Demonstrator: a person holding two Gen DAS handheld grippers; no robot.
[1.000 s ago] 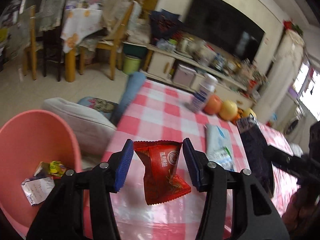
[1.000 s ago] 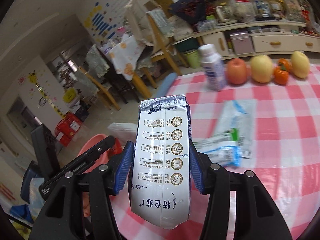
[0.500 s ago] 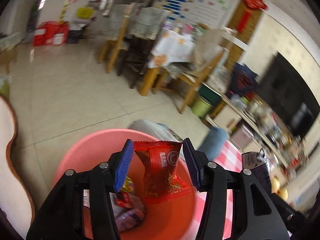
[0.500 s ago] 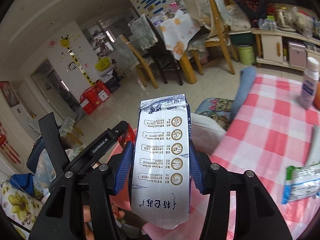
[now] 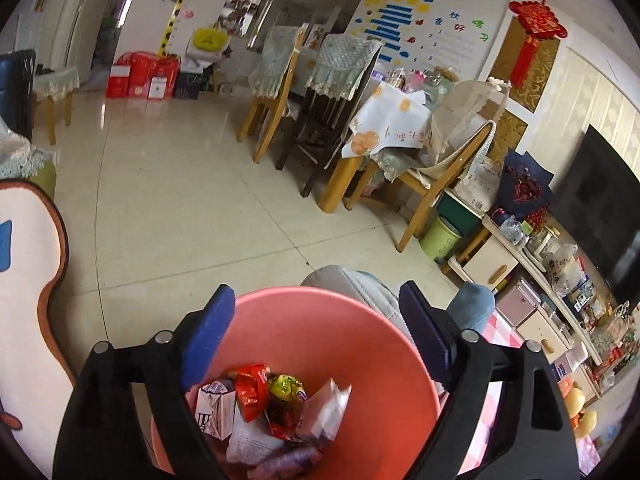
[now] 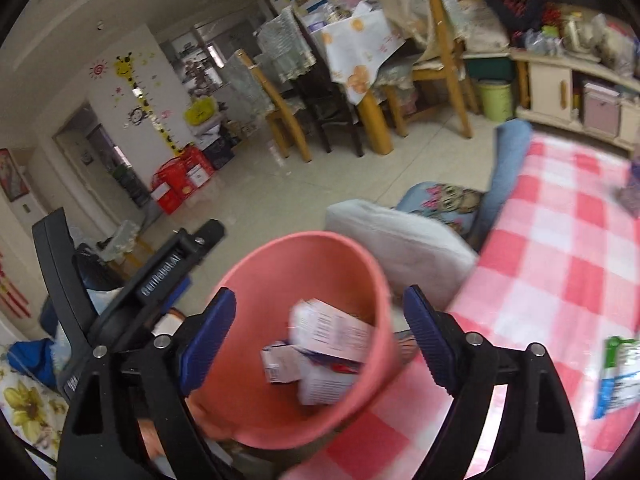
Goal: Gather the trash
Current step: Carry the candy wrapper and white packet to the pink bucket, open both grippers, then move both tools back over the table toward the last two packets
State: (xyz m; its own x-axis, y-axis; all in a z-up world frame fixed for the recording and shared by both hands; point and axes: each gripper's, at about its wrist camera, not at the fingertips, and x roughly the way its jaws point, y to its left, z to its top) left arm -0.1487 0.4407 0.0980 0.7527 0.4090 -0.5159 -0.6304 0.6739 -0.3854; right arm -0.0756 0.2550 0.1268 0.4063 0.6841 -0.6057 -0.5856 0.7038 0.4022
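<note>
Left gripper (image 5: pixel 316 334) over the pink bin (image 5: pixel 360 320), jaws opening, nothing between them. Down inside: a crumpled red wrapper (image 5: pixel 251 390), glossy, beside a yellow-green one (image 5: pixel 286 386). Right gripper (image 6: pixel 320 336) opening too, empty, the blue-and-white milk carton (image 6: pixel 328 330) blurred inside the bin. Beyond, the red-checked tablecloth (image 6: pixel 560 248).

Red wrapper (image 5: pixel 251 390) and milk carton (image 6: pixel 332 330) now in pink bin (image 6: pixel 256 276), both claws opening, empty.
</note>
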